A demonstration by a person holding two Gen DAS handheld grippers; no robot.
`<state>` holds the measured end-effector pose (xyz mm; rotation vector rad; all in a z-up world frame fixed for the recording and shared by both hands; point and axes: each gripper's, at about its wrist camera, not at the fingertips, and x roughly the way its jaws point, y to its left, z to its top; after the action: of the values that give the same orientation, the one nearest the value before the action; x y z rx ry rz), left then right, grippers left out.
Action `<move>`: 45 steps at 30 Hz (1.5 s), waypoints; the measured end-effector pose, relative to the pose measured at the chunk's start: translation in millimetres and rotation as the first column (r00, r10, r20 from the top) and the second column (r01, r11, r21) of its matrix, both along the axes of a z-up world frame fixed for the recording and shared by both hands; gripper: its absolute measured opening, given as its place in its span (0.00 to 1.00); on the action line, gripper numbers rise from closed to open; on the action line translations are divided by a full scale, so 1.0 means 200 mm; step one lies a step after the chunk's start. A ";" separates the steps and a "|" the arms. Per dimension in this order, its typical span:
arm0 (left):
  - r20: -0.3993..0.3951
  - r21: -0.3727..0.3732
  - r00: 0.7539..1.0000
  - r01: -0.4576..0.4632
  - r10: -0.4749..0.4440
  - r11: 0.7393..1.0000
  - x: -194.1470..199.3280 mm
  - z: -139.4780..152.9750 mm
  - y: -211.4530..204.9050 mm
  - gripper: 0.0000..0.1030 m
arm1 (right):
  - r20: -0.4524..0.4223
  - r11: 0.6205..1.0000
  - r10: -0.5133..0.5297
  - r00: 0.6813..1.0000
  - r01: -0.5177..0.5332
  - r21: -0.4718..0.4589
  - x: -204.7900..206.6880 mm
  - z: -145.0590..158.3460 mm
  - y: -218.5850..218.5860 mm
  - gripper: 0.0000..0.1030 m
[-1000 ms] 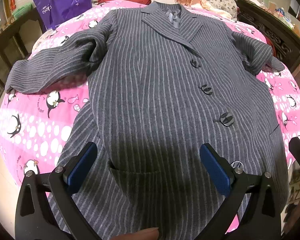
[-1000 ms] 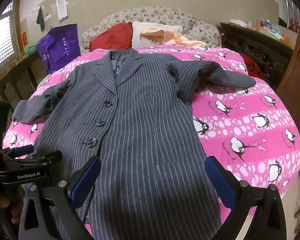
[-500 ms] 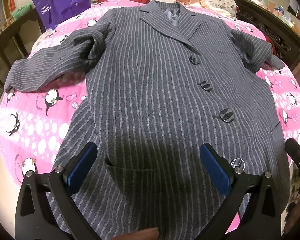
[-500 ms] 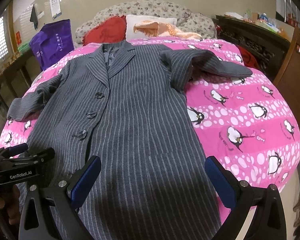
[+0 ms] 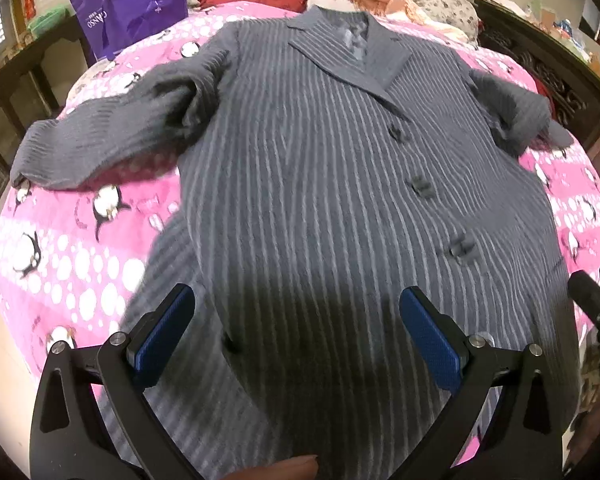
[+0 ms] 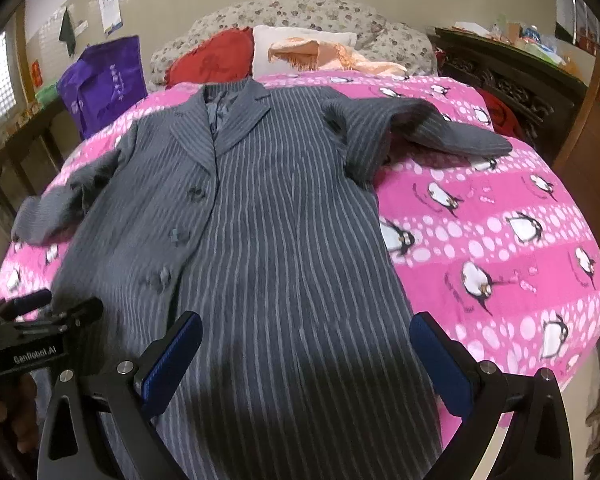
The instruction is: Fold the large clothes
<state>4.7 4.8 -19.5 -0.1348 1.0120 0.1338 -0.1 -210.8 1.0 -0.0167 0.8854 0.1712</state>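
A long grey pinstriped coat (image 5: 300, 184) (image 6: 268, 232) lies face up and buttoned on the bed, collar toward the pillows, both sleeves spread out to the sides. My left gripper (image 5: 296, 332) hovers open over the coat's lower left part, near a pocket, holding nothing. My right gripper (image 6: 306, 356) hovers open over the lower right part, also empty. The coat's hem is hidden below both views. The left gripper's body (image 6: 32, 344) shows at the left edge of the right wrist view.
A pink penguin-print bedspread (image 6: 500, 248) covers the bed. Red pillow (image 6: 212, 60), white pillow and peach cloth (image 6: 332, 54) lie at the head. A purple bag (image 5: 132, 4) stands at the back left. Dark wooden furniture (image 6: 512, 68) lines the right side.
Both grippers have moved forward over the coat, toward the collar, and the views are blurred by motion. Both stay open and the coat has not shifted.
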 end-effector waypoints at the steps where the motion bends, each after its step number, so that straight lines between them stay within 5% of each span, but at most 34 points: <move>1: 0.009 0.003 1.000 -0.012 0.012 1.000 0.02 0.02 0.02 1.00 | 0.001 1.000 -0.001 1.000 0.001 0.016 0.03 0.01 0.00 1.00; 8: 0.105 0.085 0.994 -0.034 0.025 0.996 0.31 0.13 0.10 1.00 | 0.032 1.000 0.025 0.999 -0.025 0.000 0.33 0.03 0.13 1.00; 14: 0.051 0.091 0.998 -0.036 0.032 0.995 0.52 -0.10 0.18 1.00 | 0.023 0.995 0.094 0.995 -0.094 -0.009 0.59 -0.11 0.24 1.00; 16: 0.005 0.095 0.999 -0.044 0.043 0.995 0.51 -0.21 0.20 1.00 | -0.001 0.993 0.104 0.995 -0.104 -0.052 0.61 -0.20 0.24 1.00; 20: 0.078 -0.010 0.995 -0.061 0.062 0.998 0.40 -0.25 0.27 1.00 | -0.035 0.989 0.145 0.989 -0.145 0.001 0.62 -0.36 0.17 1.00; 22: 0.085 -0.008 0.994 -0.061 0.061 0.998 0.40 -0.25 0.28 1.00 | -0.055 0.988 0.137 0.989 -0.133 0.072 0.64 -0.38 0.13 1.00; 45: 0.084 -0.027 0.996 0.012 -0.010 1.000 0.38 -0.25 0.28 1.00 | -0.042 0.989 0.133 0.990 -0.130 0.072 0.64 -0.38 0.13 1.00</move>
<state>80.9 60.6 -68.7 -0.1589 0.9314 0.1036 128.2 -184.3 -75.0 -0.0070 0.9253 0.3265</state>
